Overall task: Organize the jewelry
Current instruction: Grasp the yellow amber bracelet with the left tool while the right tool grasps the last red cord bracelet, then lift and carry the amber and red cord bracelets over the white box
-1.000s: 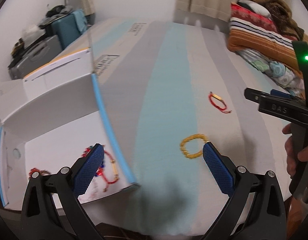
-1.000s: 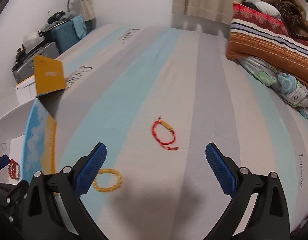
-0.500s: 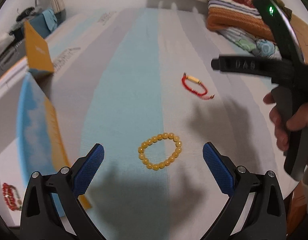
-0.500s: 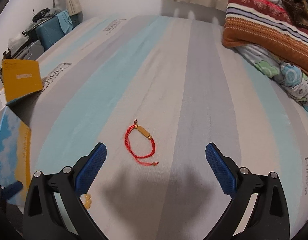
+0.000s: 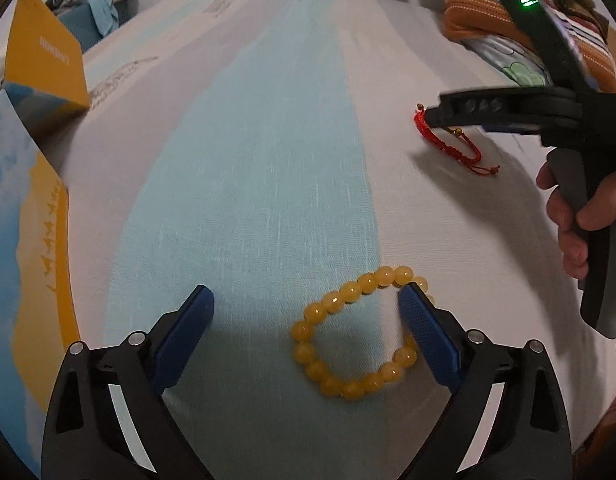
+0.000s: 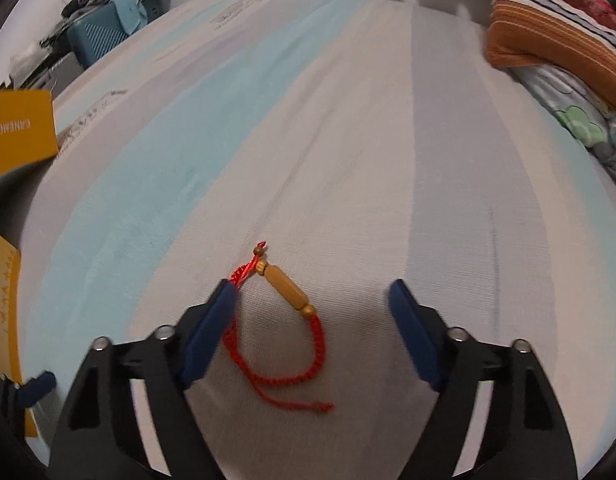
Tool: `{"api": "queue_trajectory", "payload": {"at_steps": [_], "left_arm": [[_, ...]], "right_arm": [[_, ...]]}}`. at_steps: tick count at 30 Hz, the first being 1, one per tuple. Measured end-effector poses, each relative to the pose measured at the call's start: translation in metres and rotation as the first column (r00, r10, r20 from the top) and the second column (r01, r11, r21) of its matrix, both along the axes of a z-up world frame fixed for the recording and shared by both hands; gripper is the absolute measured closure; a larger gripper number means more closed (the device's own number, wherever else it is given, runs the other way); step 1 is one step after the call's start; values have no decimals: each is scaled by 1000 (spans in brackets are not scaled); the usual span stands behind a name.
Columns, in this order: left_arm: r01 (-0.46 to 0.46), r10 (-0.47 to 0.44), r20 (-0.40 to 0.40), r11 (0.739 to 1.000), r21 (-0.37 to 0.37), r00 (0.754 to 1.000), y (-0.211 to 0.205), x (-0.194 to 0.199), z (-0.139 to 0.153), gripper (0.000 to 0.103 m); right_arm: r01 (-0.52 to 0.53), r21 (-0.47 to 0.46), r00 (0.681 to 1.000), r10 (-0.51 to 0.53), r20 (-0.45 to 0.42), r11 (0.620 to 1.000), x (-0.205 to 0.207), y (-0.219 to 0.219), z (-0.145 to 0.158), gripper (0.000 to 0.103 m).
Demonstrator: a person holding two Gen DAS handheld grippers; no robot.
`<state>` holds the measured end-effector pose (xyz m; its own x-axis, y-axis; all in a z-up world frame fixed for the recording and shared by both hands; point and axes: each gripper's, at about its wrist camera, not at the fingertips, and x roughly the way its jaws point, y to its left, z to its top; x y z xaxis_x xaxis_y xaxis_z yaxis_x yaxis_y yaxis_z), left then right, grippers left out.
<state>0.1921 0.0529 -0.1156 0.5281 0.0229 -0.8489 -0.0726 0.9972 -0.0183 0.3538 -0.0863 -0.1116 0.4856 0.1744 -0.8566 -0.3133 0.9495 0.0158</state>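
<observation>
A yellow bead bracelet [image 5: 360, 336] lies flat on the striped bedsheet [image 5: 268, 140]. My left gripper [image 5: 306, 294] hangs low over it with its jaws wide and closing. The bracelet sits between the fingers, and the right pad [image 5: 424, 332] covers its right side. A red cord bracelet [image 6: 284, 376] with a tan tube bead [image 6: 286, 292] lies between the fingers of my right gripper [image 6: 314, 292], whose jaws are closing. The left pad [image 6: 212, 328] overlaps the cord's left side; the other pad stands clear. In the left wrist view, the right gripper [image 5: 432, 114] reaches over the red cord bracelet [image 5: 452, 146].
A box printed in orange and sky blue [image 5: 24, 240] with a raised orange flap [image 5: 44, 64] stands on the left. Folded striped blankets [image 6: 556, 28] are piled at the far right. A teal suitcase [image 6: 104, 32] stands beyond the bed's left edge. A hand [image 5: 580, 220] holds the right gripper.
Both grippers have come down close to the sheet. The left one swung from the box to the yellow bracelet. The right one moved over the red cord, and its jaws have narrowed.
</observation>
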Motion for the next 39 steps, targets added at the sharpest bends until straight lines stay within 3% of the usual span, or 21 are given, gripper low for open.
{"api": "queue_trajectory", "payload": {"at_steps": [4, 9, 13, 14, 20, 39], "left_arm": [[8, -9, 32, 1000, 8, 999, -1, -3, 1, 35], [9, -9, 34, 1000, -3, 999, 2, -7, 3, 60], [18, -17, 20, 1000, -8, 1000, 0, -9, 5, 92], [18, -18, 12, 1000, -15, 1000, 1, -10, 5, 94], [1, -2, -17, 999, -50, 1000, 4, -11, 12, 95], [-23, 25, 23, 996, -86, 999, 16, -33, 64, 95]], "right_arm": [[-18, 17, 1000, 18, 13, 1000, -1, 3, -10, 49], [-30, 27, 999, 29, 22, 999, -5, 3, -10, 74], [-42, 30, 999, 41, 20, 999, -8, 7, -9, 89], [-43, 36, 999, 42, 16, 998, -9, 8, -9, 94], [-28, 48, 1000, 28, 13, 998, -13, 8, 2, 95], [-10, 91, 999, 6, 49, 996, -51, -3, 59, 95]]}}
